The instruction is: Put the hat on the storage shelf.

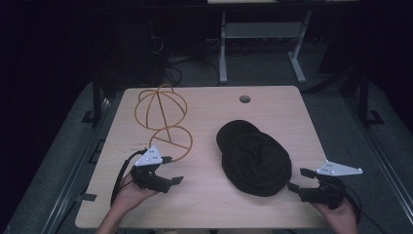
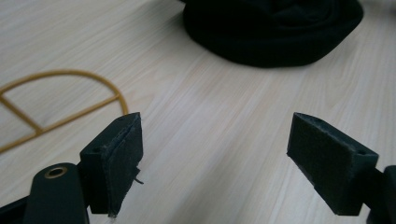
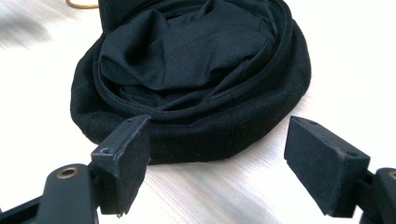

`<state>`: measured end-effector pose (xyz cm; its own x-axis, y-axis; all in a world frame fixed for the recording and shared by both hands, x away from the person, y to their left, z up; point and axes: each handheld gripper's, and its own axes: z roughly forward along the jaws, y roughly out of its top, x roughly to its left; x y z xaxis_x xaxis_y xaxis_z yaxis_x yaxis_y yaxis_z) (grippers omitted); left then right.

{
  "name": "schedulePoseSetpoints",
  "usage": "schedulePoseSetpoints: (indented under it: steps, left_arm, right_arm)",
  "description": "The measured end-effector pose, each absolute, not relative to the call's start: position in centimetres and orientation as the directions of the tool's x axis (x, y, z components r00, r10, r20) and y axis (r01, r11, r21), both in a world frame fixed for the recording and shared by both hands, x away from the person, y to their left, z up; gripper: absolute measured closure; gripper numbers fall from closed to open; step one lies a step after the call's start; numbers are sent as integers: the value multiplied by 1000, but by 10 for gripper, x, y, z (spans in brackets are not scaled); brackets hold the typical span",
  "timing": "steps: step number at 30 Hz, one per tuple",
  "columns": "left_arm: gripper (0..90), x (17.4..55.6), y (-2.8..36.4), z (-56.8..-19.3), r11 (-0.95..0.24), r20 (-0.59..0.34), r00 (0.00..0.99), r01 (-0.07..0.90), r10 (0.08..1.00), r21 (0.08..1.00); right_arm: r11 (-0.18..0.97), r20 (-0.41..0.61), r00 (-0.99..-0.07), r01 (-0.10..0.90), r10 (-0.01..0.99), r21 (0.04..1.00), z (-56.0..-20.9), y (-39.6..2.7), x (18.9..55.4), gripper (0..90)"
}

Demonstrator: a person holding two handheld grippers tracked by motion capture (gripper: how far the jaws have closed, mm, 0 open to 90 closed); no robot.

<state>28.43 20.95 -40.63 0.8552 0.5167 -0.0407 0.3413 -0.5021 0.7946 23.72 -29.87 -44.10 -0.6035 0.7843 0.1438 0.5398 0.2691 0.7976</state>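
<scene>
A black cloth cap point(image 1: 253, 158) lies upside down on the light wooden table point(image 1: 204, 204), right of centre, its lining point(image 3: 187, 51) facing up. A thin gold wire stand point(image 1: 163, 117), a ball-shaped frame over a round base ring, sits at the table's left back. My left gripper point(image 1: 171, 170) is open, held low just in front of the stand's base ring point(image 2: 70, 100), jaws pointing toward the cap point(image 2: 273, 32). My right gripper point(image 1: 298, 179) is open too, close to the cap's right front edge point(image 3: 196, 142), with nothing between its jaws.
A round cable hole point(image 1: 245, 99) is in the table near its back edge. Behind the table stands a white desk frame point(image 1: 263, 44) on a dark floor with cables. Bare tabletop lies between the two grippers along the front edge.
</scene>
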Motion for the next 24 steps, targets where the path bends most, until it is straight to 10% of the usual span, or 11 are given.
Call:
schedulePoseSetpoints:
  steps: [24]
  left_arm:
    - [244,302,110,-382,-583,-36,953,213,300,784]
  right_arm:
    - [239,161,-595,536,787,810,-439,-305,237,218]
